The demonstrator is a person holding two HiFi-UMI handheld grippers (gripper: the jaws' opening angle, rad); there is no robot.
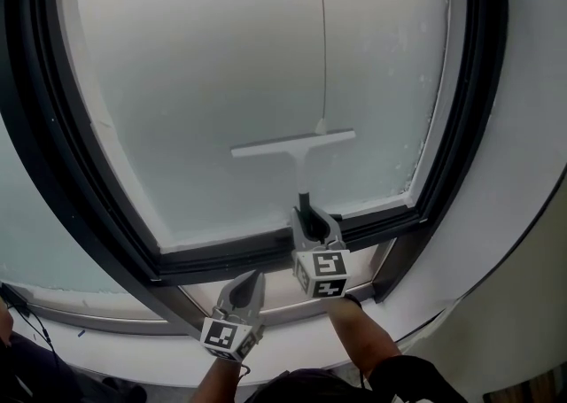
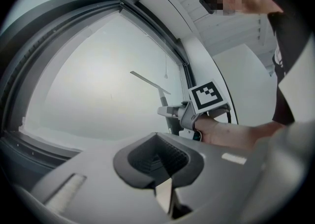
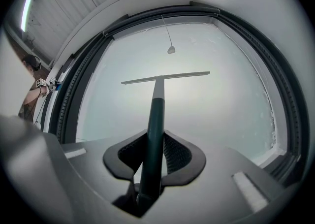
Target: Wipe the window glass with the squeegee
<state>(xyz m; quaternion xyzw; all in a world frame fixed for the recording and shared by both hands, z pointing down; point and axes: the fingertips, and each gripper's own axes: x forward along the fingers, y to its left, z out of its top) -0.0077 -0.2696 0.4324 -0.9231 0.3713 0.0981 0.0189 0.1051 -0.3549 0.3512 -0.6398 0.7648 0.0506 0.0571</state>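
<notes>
Squeegee: we logged the squeegee [image 1: 294,145] at the centre of the head view. Its pale blade lay level against the lower part of the pane, and its dark handle ran down to the right gripper.
Window glass: the window glass [image 1: 213,65] was frosted pale grey and filled the upper centre of the frame. We noted whitish specks along its right edge.
Window frame: the dark window frame [image 1: 115,215] curved round the pane, and its bottom rail crossed just below the blade.
Right gripper: the right gripper [image 1: 306,217] sat at lower centre, over the bottom rail. In its own view we saw the fingers [image 3: 179,155] clenched on the dark handle, which passed up between the ribbed pads.
Left gripper: the left gripper [image 1: 251,282] sat lower and to the left of the right one, below the frame and apart from the squeegee. In its own view we saw the fingers [image 2: 172,156] pressed together with nothing between them.
Marker cubes: we counted one marker cube [image 1: 321,274] behind the right gripper's fingers and another at bottom left of centre.
Cord: a thin cord [image 1: 322,38] hung down the glass. Its end piece stopped just above the blade, right of the handle.
Forearm: a bare forearm [image 1: 365,332] reached up from the bottom edge to the right gripper.
</notes>
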